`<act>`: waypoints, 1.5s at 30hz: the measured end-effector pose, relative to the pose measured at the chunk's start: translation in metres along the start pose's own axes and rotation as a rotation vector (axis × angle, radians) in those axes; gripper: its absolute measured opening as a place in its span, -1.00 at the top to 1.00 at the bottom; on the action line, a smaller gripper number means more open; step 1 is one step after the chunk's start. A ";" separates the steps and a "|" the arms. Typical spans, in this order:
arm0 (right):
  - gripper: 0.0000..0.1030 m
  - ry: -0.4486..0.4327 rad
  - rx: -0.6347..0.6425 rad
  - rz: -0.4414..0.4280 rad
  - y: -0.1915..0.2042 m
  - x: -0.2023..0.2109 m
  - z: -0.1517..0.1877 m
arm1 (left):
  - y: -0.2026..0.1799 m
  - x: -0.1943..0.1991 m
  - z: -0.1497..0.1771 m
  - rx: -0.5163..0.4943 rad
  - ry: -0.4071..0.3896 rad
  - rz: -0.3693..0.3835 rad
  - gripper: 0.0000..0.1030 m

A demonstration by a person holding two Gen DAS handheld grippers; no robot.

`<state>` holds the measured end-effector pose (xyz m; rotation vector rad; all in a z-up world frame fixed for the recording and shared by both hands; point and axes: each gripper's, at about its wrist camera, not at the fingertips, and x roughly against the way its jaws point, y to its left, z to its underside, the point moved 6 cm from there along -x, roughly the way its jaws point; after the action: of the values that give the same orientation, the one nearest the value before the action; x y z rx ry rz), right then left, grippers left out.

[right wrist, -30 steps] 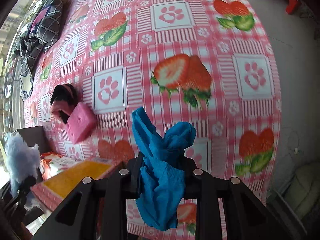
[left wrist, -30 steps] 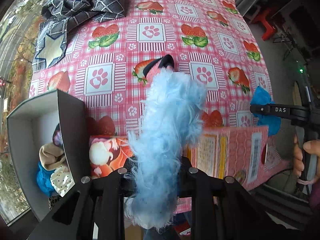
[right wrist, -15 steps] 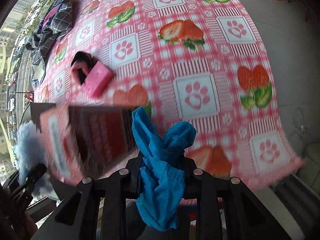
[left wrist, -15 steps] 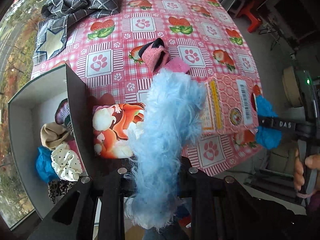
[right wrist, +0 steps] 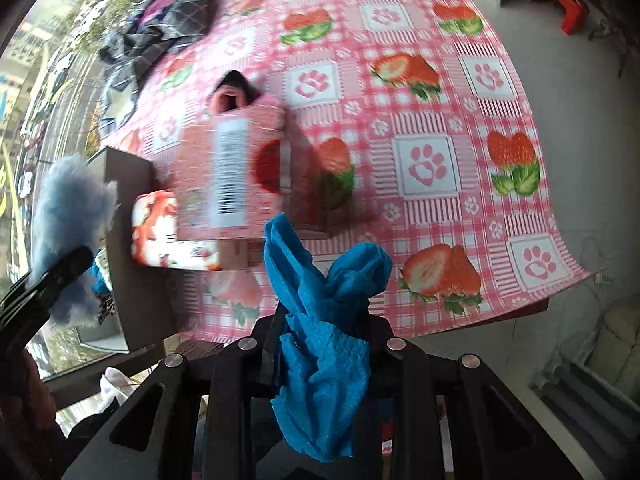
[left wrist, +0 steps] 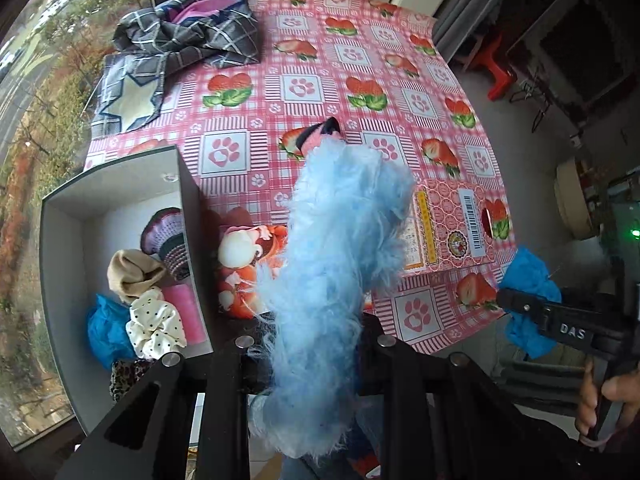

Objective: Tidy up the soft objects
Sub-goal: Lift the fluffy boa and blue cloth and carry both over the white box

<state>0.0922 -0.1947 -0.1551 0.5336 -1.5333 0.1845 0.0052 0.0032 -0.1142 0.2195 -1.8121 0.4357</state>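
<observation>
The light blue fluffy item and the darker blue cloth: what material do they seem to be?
Light blue fluffy item: probably synthetic faux fur, matte; long loose fibres stick out. Darker blue cloth: apparently thin knit or crepe fabric, matte; fine bumpy texture, limp folds.

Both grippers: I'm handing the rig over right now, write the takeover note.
Left gripper: shut on the fluffy light-blue piece.
Right gripper: shut on the blue sock.
Grey box at the table's left edge already holds several soft items.
A pink-and-black item lies loose on the tablecloth, beyond the pink carton.
Left to do: drop both held pieces in the box, then probably fetch the pink-and-black one.
</observation>
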 end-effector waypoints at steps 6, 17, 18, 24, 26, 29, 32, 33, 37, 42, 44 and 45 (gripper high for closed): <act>0.45 -0.044 0.093 0.000 0.039 0.019 -0.006 | 0.021 0.011 0.006 0.053 -0.037 -0.003 0.48; 0.45 -0.035 0.296 -0.006 0.116 0.015 -0.014 | 0.074 0.027 0.025 0.206 -0.081 -0.030 0.48; 0.45 -0.033 0.309 -0.005 0.121 0.015 -0.014 | 0.079 0.028 0.028 0.222 -0.085 -0.032 0.48; 0.45 -0.007 0.394 -0.005 0.152 0.006 -0.016 | 0.104 0.033 0.041 0.305 -0.099 -0.044 0.48; 0.45 0.004 0.421 -0.007 0.162 0.003 -0.016 | 0.112 0.034 0.045 0.330 -0.102 -0.047 0.48; 0.45 0.019 0.455 -0.005 0.176 -0.001 -0.016 | 0.124 0.035 0.053 0.373 -0.106 -0.052 0.48; 0.45 0.031 0.500 -0.001 0.191 -0.006 -0.014 | 0.132 0.034 0.059 0.409 -0.104 -0.057 0.48; 0.45 0.034 0.514 0.001 0.196 -0.007 -0.014 | 0.135 0.033 0.062 0.416 -0.101 -0.067 0.48; 0.45 0.052 0.562 0.003 0.212 -0.013 -0.011 | 0.140 0.032 0.068 0.427 -0.099 -0.084 0.48; 0.45 0.075 0.611 -0.001 0.233 -0.020 -0.008 | 0.147 0.030 0.072 0.450 -0.096 -0.092 0.48; 0.45 0.079 0.629 -0.004 0.243 -0.022 -0.008 | 0.151 0.030 0.075 0.466 -0.093 -0.096 0.48; 0.45 0.080 0.637 -0.009 0.249 -0.023 -0.009 | 0.154 0.029 0.076 0.475 -0.091 -0.099 0.48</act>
<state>-0.0097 0.0313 -0.1239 1.0187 -1.3794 0.6919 -0.1274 0.1149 -0.1316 0.6624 -1.7538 0.7933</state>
